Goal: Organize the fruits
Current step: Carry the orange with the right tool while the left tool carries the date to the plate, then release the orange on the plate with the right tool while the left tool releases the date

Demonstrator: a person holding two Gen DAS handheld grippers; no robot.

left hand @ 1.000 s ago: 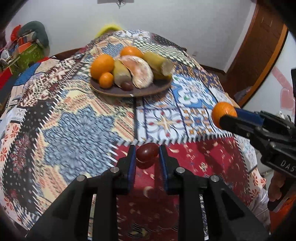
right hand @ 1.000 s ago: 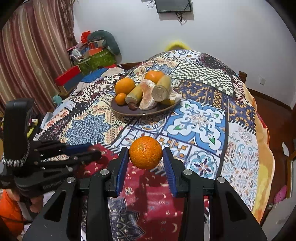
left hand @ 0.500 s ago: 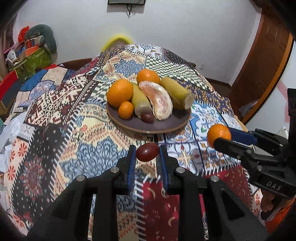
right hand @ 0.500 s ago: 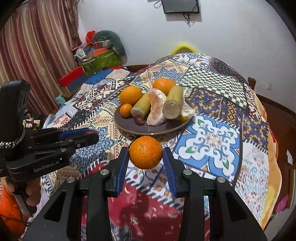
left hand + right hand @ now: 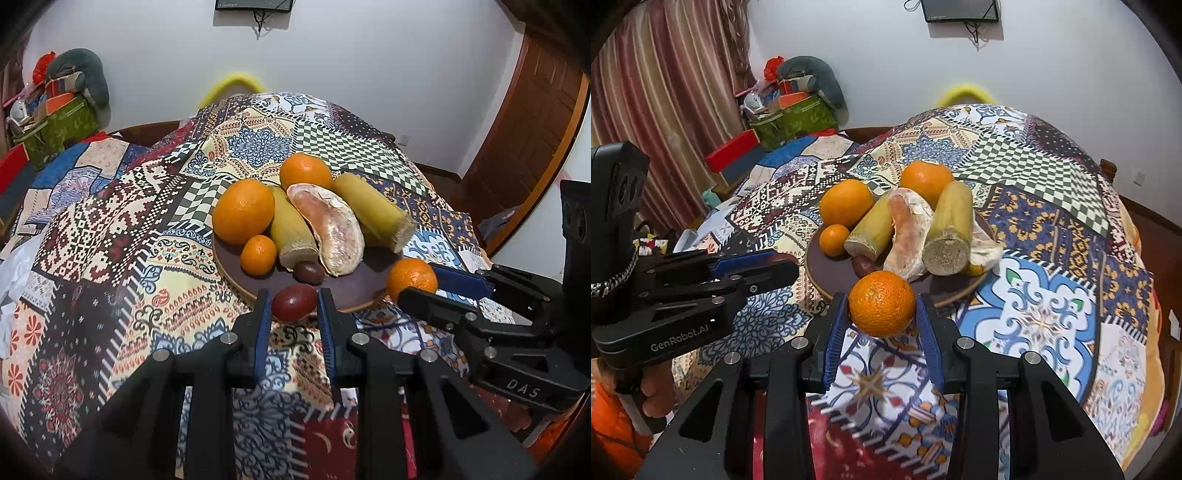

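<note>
Patterned cloth, plate (image 5: 354, 295) near centre. Left gripper (image 5: 294, 301) clamps plum (image 5: 294, 301), right gripper (image 5: 882, 308) clamps orange (image 5: 882, 302); both at plate's near rim, presumably for depositing.

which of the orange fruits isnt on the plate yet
The orange clamped in the right gripper, hanging at the plate's near rim. The other three orange fruits already rest on the plate.

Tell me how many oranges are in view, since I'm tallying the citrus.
4. Three on the plate: large orange at left, small orange before it, rear orange. A fourth, held orange, is in the right gripper. Others may hide behind.
</note>
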